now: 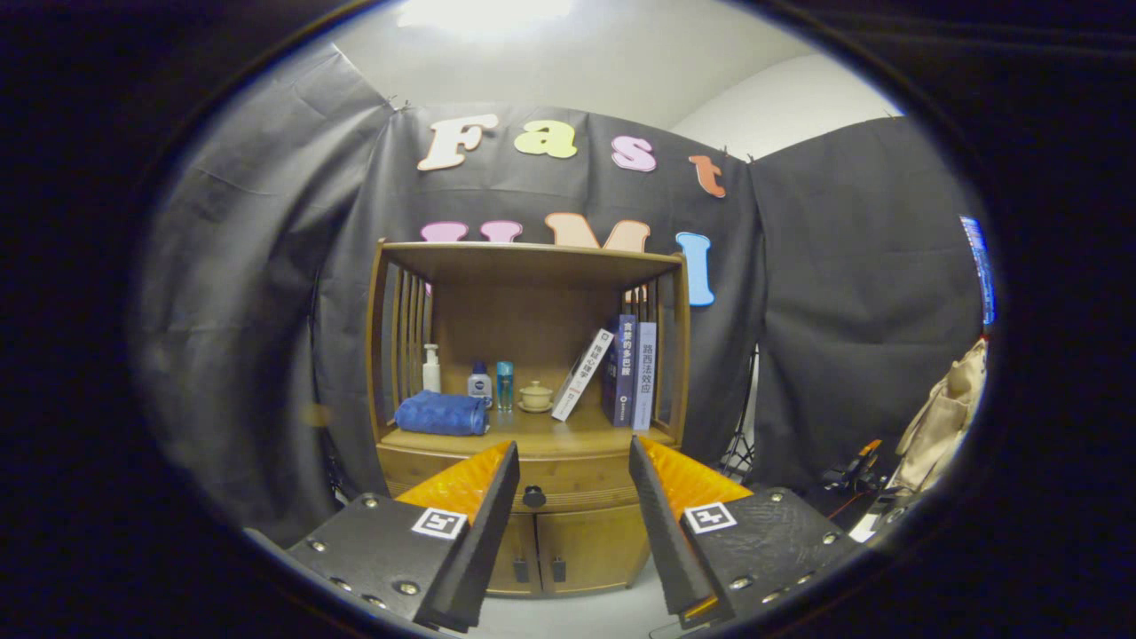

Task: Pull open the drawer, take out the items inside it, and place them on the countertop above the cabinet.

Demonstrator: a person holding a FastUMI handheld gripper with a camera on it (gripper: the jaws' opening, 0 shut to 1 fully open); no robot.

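Orange-and-black fingers [497, 497] of the gripper [572, 461] stand nearest, spread wide apart with nothing between them, each carrying a square black-and-white marker on its base. Seen in the gap between the fingertips, and beyond them, is the drawer [568, 484] of a wooden cabinet [532, 408]; it is closed, its dark round knob [534, 497] sitting just inside the left finger's tip. Whatever it holds is hidden.

Below the drawer are two cabinet doors [568, 550], also shut. Directly above the drawer lies the countertop [524, 439], a wooden ledge under a roofed, slatted-sided shelf space. On it, from the left, a rolled blue towel [441, 414] lies at the front; behind it a white pump bottle [431, 368] stands upright, then a small white-and-blue bottle [480, 384], a slim light-blue bottle [504, 384] and a small lidded cup on a saucer [536, 396]. Right of these, a white book [582, 374] leans against two upright books [632, 373] by the right side wall.

Off to the right of the cabinet, a beige bag [945, 417] hangs near some dark equipment.
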